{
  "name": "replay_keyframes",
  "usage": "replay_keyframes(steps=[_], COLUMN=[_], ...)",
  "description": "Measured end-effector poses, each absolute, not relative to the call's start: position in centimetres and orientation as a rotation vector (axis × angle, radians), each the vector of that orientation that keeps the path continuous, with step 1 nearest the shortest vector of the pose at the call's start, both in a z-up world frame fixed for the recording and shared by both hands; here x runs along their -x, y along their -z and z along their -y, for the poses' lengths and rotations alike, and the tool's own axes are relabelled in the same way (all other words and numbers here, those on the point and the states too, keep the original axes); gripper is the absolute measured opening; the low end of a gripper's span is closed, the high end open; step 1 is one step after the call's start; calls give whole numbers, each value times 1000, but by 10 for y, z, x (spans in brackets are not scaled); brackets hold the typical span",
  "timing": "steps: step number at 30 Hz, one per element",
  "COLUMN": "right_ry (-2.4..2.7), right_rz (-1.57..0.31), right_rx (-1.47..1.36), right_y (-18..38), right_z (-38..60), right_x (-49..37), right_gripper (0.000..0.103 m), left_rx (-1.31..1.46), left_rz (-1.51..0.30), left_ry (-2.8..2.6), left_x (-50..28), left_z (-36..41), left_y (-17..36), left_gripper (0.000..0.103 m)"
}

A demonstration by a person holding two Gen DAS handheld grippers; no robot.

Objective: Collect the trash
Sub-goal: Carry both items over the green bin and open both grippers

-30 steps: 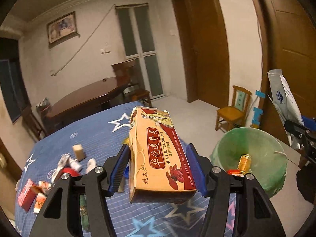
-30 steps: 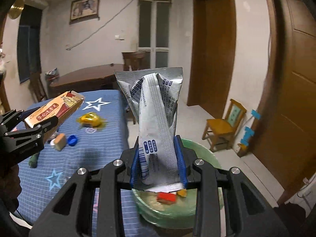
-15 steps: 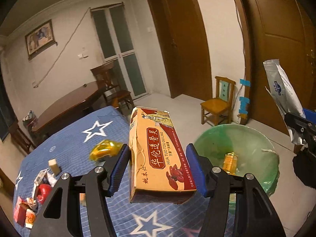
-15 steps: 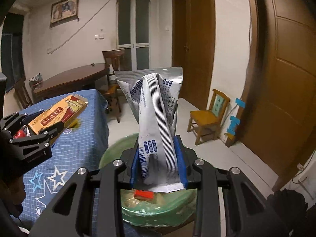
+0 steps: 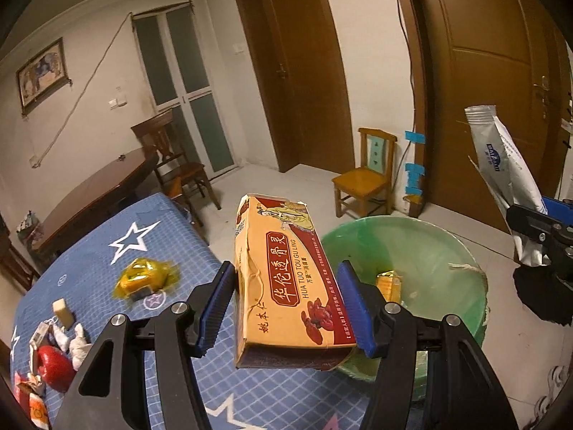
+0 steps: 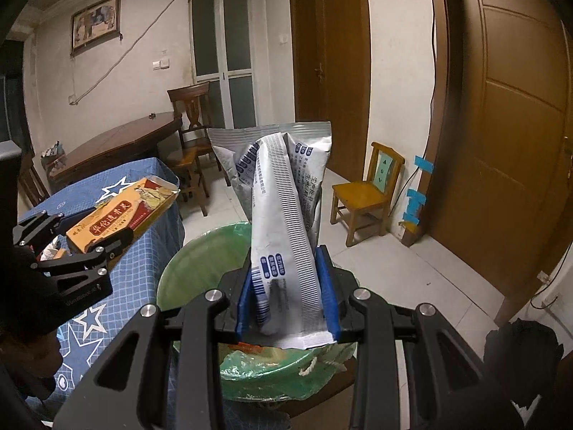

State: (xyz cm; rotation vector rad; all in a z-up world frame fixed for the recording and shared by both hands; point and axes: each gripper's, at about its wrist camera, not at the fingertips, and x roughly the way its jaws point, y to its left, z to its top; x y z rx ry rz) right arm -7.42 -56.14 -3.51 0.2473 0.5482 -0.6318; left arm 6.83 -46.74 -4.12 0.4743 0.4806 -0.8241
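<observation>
My left gripper (image 5: 286,304) is shut on a long orange cardboard box (image 5: 286,279) with red Chinese lettering, held over the table edge beside the green-lined trash bin (image 5: 429,251). My right gripper (image 6: 286,294) is shut on a crumpled silver-and-blue foil bag (image 6: 283,215), held upright above the bin (image 6: 200,261). The box (image 6: 121,211) and left gripper (image 6: 77,247) show at the left of the right wrist view. The bag (image 5: 501,168) shows at the right of the left wrist view. Some yellow and red trash lies in the bin.
A blue star-patterned tablecloth (image 5: 107,236) carries a yellow wrapper (image 5: 143,279), a small tan block (image 5: 63,310), white scraps and red packets (image 5: 53,362). A small wooden chair (image 5: 369,175) stands by the brown doors. A dark wooden table (image 6: 118,147) and chair stand behind.
Both grippers have swung right, away from the table and toward the bin. The bin now sits nearer and more central under both held items. Both grips are unchanged.
</observation>
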Motion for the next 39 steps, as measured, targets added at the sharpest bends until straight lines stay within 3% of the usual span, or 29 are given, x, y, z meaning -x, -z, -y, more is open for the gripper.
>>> replay_keyframes(steps=[39], right_ry=[654], right_rz=[-626], right_rx=[-329], right_y=[45], right_z=[577], right_x=[62], right_gripper=[31], left_rx=[-348], left_rz=[-659], left_ry=[1121], left_x=[-104], left_z=[479], left_y=[63], left_gripper=[61])
